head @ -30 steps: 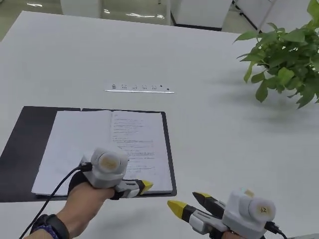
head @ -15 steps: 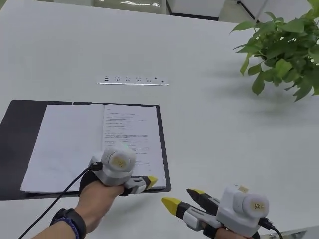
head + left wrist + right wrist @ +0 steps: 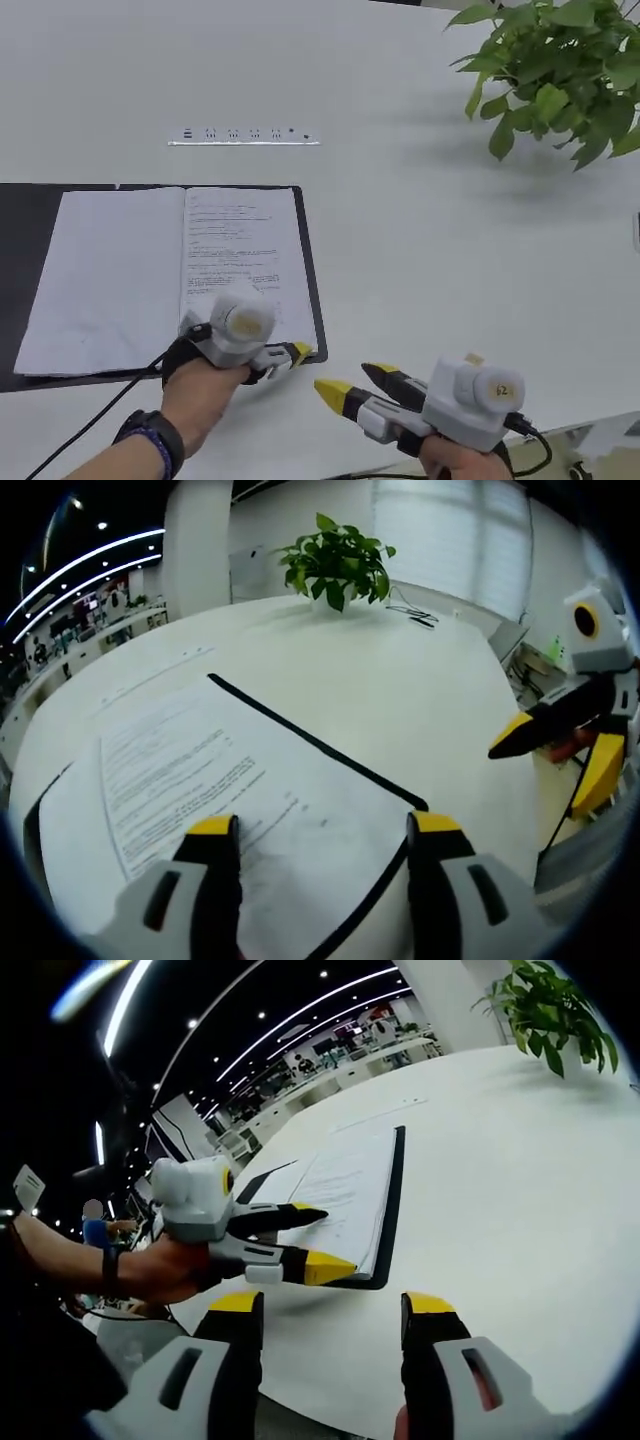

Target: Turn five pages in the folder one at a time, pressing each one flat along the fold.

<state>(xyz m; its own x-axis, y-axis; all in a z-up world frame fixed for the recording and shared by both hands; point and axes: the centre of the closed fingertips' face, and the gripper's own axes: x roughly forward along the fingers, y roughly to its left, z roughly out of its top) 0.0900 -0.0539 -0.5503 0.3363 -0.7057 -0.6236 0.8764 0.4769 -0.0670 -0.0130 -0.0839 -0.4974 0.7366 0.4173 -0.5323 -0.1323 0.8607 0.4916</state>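
Observation:
An open black folder point(image 3: 18, 285) lies flat on the white table, with a blank left page point(image 3: 100, 270) and a printed right page point(image 3: 240, 250). My left gripper point(image 3: 298, 354) hovers low over the folder's lower right corner. In the left gripper view it point(image 3: 325, 825) stands open above the printed page point(image 3: 200, 770), nothing between its jaws. My right gripper point(image 3: 350, 382) is just right of that corner, over bare table, pointing left at the folder. In the right gripper view it point(image 3: 332, 1303) is open and empty, facing the left gripper point(image 3: 300, 1245) and the folder point(image 3: 395, 1200).
A leafy potted plant point(image 3: 550, 70) stands at the back right. A flush socket strip point(image 3: 243, 136) is set in the table point(image 3: 420, 230) behind the folder. A cable trails from the left gripper toward the front edge.
The head camera has tilted, so the whole scene sits higher and further left. My left gripper has slid a little right toward the folder's lower right corner. Both grippers stay open.

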